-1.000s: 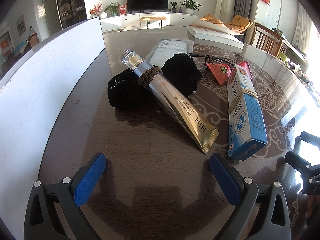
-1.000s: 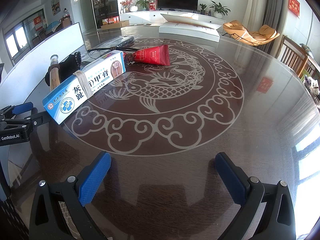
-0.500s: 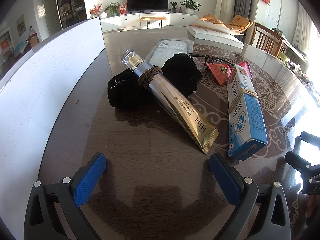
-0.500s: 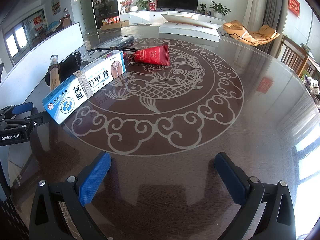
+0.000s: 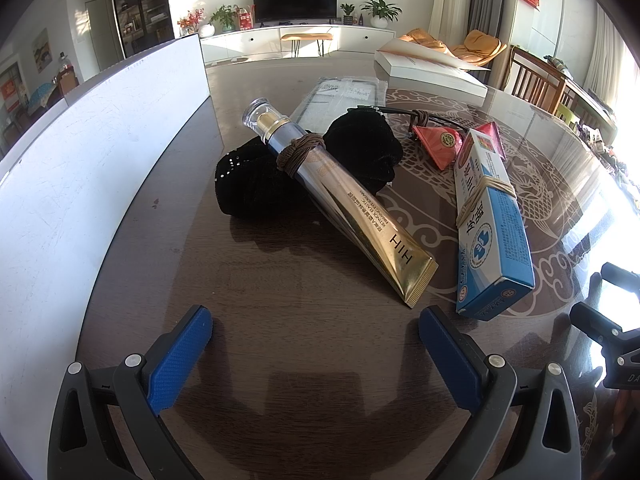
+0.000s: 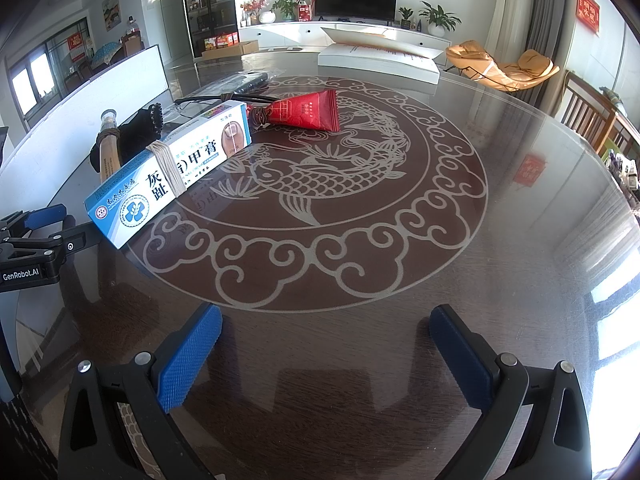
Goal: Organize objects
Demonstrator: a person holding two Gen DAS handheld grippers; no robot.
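A gold and silver cream tube (image 5: 340, 204) with a brown hair tie around its neck lies across a black scrunchie (image 5: 304, 168). To its right lies a blue and white ointment box (image 5: 490, 216) (image 6: 168, 168) wrapped in rubber bands. Behind that sits a red sachet (image 5: 440, 144) (image 6: 308, 114) tied with a dark cord. My left gripper (image 5: 316, 348) stands open just short of the tube's crimped end. My right gripper (image 6: 326, 344) is open over bare table, right of the box.
A tall white board (image 5: 92, 168) walls the left side. A clear plastic sleeve (image 5: 340, 94) and a white open box (image 5: 432, 70) lie at the back of the round glass-topped table (image 6: 440, 264). Wooden chairs (image 6: 596, 116) stand at the right edge.
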